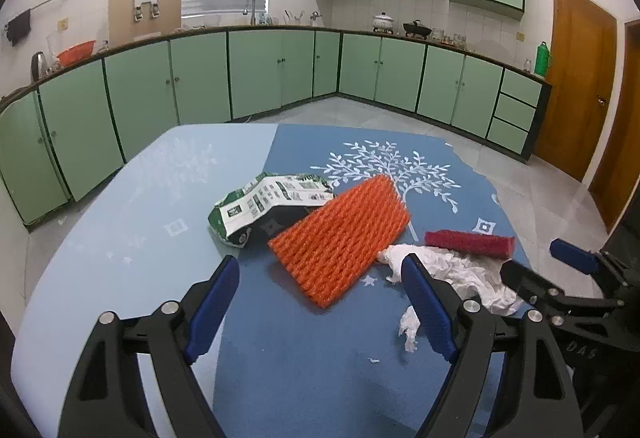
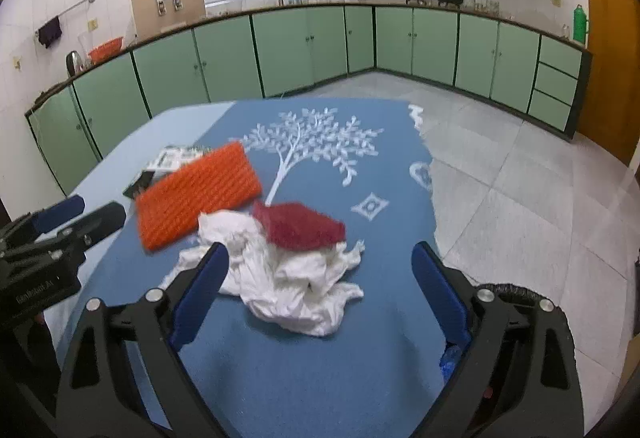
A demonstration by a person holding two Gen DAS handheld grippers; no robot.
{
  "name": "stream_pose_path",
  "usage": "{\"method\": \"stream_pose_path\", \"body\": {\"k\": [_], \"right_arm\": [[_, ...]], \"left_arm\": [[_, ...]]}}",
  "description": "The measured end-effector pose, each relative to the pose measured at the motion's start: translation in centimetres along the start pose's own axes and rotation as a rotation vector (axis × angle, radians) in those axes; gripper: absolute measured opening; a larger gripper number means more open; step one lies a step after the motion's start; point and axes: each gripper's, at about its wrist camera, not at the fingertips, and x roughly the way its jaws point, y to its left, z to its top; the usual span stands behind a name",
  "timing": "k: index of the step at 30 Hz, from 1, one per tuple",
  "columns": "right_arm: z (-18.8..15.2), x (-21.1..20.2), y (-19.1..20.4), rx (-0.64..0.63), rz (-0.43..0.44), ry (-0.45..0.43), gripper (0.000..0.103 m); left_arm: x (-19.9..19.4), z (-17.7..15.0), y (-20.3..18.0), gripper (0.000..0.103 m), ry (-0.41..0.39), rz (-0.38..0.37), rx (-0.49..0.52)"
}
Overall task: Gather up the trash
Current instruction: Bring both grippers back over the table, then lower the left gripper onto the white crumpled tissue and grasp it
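Green kitchen cabinets (image 1: 200, 78) surround your blue table (image 1: 120, 238). Both grippers, left gripper (image 1: 320, 302) and right gripper (image 2: 320, 278), stand open and empty. At twelve o'clock lies orange mesh (image 1: 340, 242); white tissue (image 2: 296, 278) under red sponge (image 2: 300, 226) may tear or slip.

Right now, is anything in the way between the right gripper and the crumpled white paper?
No. The right gripper is open above the blue tablecloth, with the crumpled white paper straight ahead. The dark red foam piece lies on the paper's far side, not in between.
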Motion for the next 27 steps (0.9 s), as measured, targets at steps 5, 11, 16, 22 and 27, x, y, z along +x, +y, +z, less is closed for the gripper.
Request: {"method": "stream_pose_path", "body": {"k": [5,11,16,22,27], "right_arm": [[-0.4,0.5,-0.2,0.013,0.009,0.025,0.086],[-0.2,0.3,-0.9,0.036,0.006,0.023,0.086],[-0.1,-0.4,-2.6,0.039,-0.042,0.005,0.086],[-0.4,-1.1,-5.2,0.067,-0.092,-0.004,0.085],[-0.6,-1.4,-7.0,0.094,-0.107,-0.01,0.085]], "left_arm": [[0.4,-0.3,0.0,0.081,0.01,-0.006,-0.008],[0.8,-0.7,-0.3,0.081,0.03,-0.023,-0.013],[1.1,-0.9,-2.0,0.081,0.044,-0.06,0.002],[2.2,-1.1,-5.2,0.081,0.074,-0.121,0.028],[3.9,-1.2,-7.4,0.081,0.119,-0.142,0.045]]}}
